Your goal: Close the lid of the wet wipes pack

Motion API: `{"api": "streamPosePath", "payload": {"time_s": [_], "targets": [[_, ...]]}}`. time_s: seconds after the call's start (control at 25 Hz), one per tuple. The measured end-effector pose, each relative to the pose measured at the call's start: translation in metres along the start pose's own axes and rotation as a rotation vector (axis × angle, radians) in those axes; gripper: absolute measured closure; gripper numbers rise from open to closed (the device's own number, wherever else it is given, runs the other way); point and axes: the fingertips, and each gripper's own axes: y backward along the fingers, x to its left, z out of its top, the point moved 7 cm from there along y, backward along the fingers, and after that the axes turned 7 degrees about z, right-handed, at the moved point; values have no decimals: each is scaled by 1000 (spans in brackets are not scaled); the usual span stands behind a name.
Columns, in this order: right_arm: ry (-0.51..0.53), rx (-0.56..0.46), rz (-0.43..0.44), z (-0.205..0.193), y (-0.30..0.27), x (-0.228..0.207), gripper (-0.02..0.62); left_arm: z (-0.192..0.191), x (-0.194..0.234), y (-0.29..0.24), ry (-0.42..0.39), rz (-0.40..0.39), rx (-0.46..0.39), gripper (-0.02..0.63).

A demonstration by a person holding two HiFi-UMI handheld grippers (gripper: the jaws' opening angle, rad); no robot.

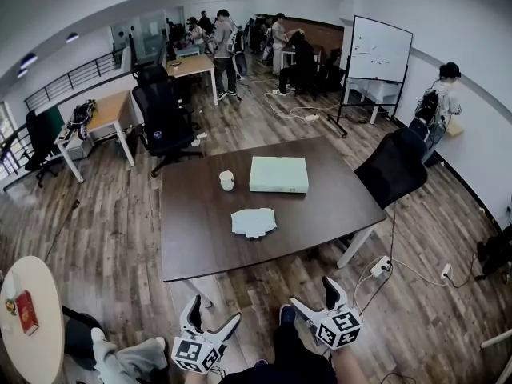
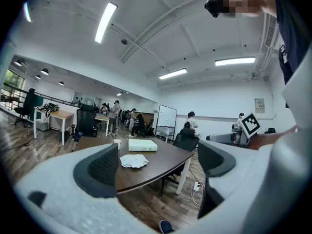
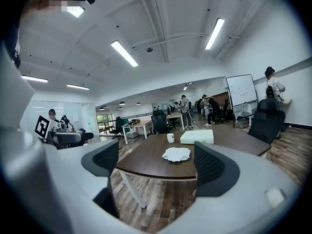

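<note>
The wet wipes pack (image 1: 254, 222) is a pale, crumpled-looking packet lying near the front middle of the dark brown table (image 1: 192, 238); its lid is too small to make out. It shows again in the left gripper view (image 2: 133, 160) and the right gripper view (image 3: 176, 154), far beyond the jaws. My left gripper (image 1: 214, 310) and right gripper (image 1: 314, 293) hang low in the head view, short of the table's near edge. Both stand open with nothing between them, and both point toward the table.
A flat pale green box (image 1: 278, 174) and a small white cup (image 1: 226, 180) sit behind the pack. A black office chair (image 1: 392, 168) stands at the table's right side. A power strip with cables (image 1: 380, 266) lies on the wooden floor. A round table (image 1: 32, 318) is at the lower left.
</note>
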Motion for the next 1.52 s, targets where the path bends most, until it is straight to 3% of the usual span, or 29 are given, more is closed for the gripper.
{"api": "streamPosePath", "payload": {"time_s": [0.44,1.0,1.28,1.52], "targets": [[-20,19,38,19,-78,-89,100,10,20,-108,-16,31,27,104],[51,82,194,71,-220,-209,100,53,62,-264,-12,191,-18,104],[90,115,260,70,-266,-248,100,52,65,-311,-14,244,-14,104],[127,141,265,69,-291,-251,101,49,85,-323,-7,261,2,104]]}}
